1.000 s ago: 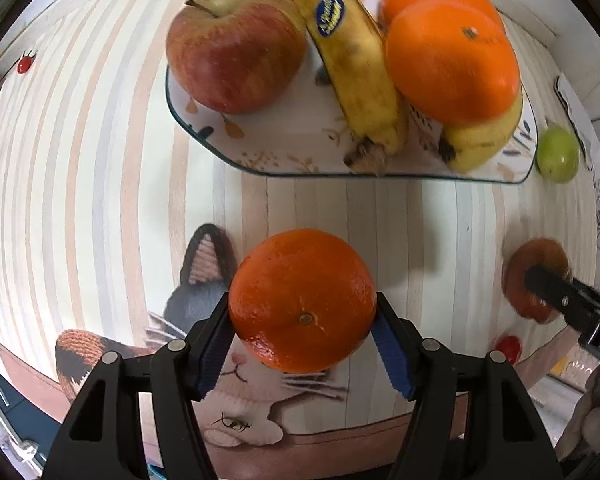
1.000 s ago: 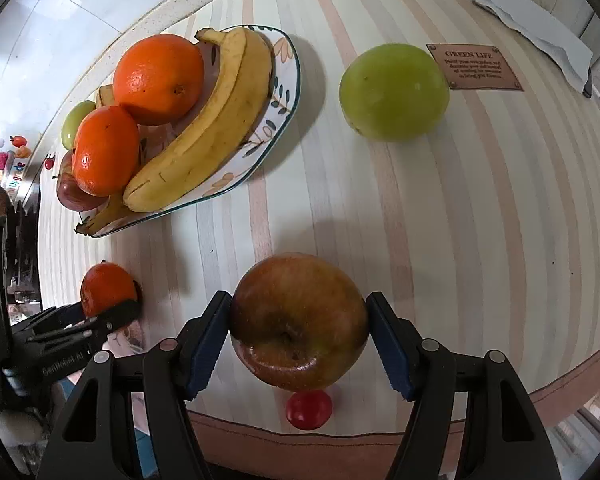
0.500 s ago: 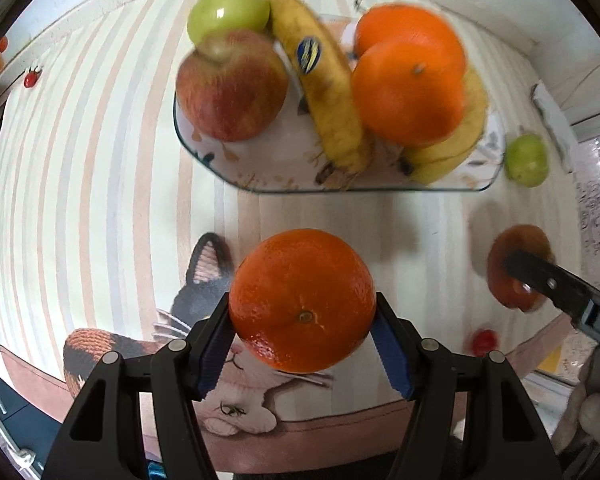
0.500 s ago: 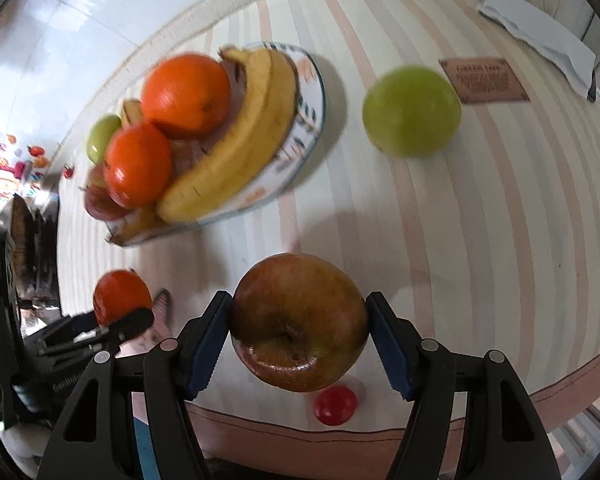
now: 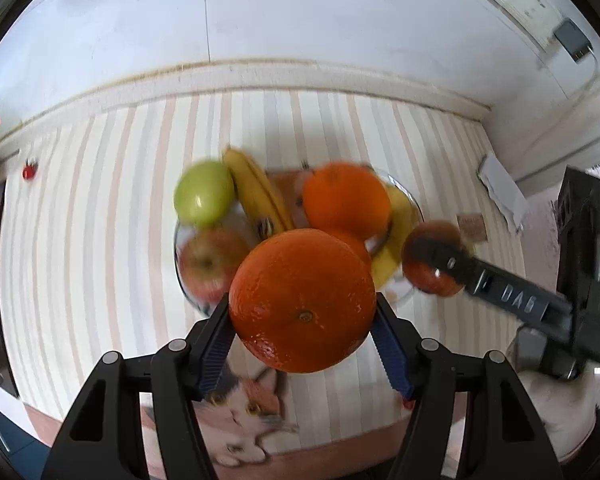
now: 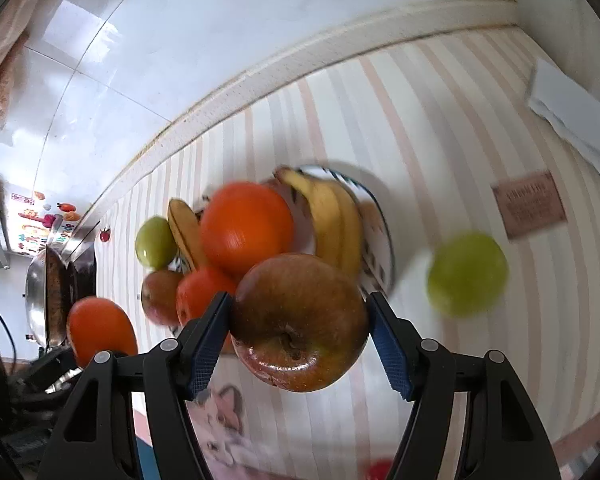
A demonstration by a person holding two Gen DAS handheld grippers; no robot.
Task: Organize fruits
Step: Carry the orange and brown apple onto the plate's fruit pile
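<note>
My left gripper [image 5: 302, 334] is shut on an orange [image 5: 302, 300], held above the near side of the fruit plate [image 5: 414, 210]. The plate holds a green apple [image 5: 204, 192], a red apple [image 5: 210, 262], bananas [image 5: 256, 196] and oranges [image 5: 346, 198]. My right gripper [image 6: 300, 336] is shut on a red-brown apple [image 6: 300, 320], held above the plate [image 6: 384, 228] at its near right side. In the left wrist view the right gripper [image 5: 436, 258] and its apple [image 5: 428, 276] show to the right. In the right wrist view the left gripper's orange [image 6: 100, 330] shows at the left.
A loose green apple [image 6: 466, 274] lies on the striped tablecloth right of the plate, near a brown label card [image 6: 530, 204] and a white folded cloth [image 6: 572, 120]. A white tiled wall runs behind the table. A metal pot [image 6: 46, 292] stands far left.
Both grippers have risen and tilted up with their fruit, so the plate looks smaller and the wall has come into view. Both now hang near the plate.
</note>
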